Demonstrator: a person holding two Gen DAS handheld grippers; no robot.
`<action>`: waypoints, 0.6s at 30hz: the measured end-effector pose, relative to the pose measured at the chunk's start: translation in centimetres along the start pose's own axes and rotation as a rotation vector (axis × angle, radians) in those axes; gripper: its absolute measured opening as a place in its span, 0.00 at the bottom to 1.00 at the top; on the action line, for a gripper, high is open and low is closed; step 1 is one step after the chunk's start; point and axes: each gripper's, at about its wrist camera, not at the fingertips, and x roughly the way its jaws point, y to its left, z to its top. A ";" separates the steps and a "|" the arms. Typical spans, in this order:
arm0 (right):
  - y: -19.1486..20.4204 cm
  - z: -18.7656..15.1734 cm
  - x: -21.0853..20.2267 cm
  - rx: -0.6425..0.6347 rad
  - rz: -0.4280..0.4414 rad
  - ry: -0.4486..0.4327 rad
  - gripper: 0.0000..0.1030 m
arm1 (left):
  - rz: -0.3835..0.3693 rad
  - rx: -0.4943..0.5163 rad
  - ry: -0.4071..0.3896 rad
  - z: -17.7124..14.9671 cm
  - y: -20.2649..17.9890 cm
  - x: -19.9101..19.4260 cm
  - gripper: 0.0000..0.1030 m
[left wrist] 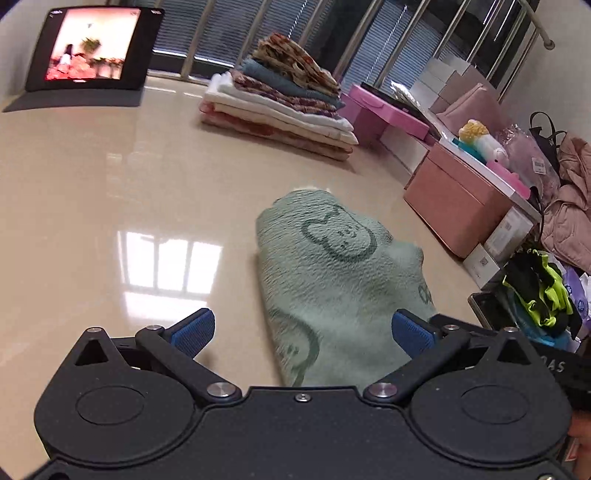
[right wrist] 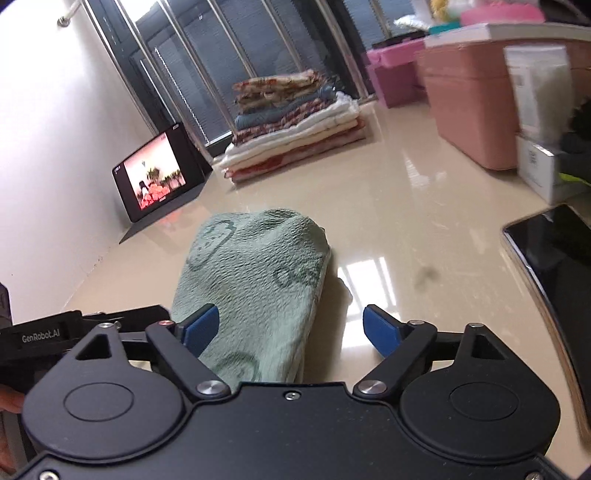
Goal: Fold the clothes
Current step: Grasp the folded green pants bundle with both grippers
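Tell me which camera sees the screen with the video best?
The left wrist view. There the screen faces the camera almost squarely, so its pink picture is large and plain. The right wrist view shows the same screen smaller and tilted, off to the left beside the wall, its picture harder to make out.

A glossy beige bench (left wrist: 92, 192) spreads ahead of the left hand-held gripper (left wrist: 303, 334), mirroring a bright window pane just before its left finger. At the far edge, dark windows with slatted blinds (left wrist: 221, 33) stand behind slanted metal rails (left wrist: 369, 44). A plain white wall (right wrist: 48, 122) rises to the left of the right hand-held gripper (right wrist: 291, 328). Far ahead to the left, a lit tablet (left wrist: 94, 48) leans upright, and pink boxes (left wrist: 454, 206) line the right side.
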 end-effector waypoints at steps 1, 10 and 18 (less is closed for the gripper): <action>-0.1 0.1 0.5 0.003 0.009 0.011 0.78 | -0.006 0.000 0.009 0.1 0.1 0.5 0.99; -0.5 0.3 2.3 0.006 0.089 0.028 0.64 | -0.055 0.009 0.018 1.0 0.6 2.2 0.77; -1.7 0.2 2.6 0.117 0.188 0.063 0.42 | -0.154 -0.130 0.043 1.1 2.4 2.3 0.57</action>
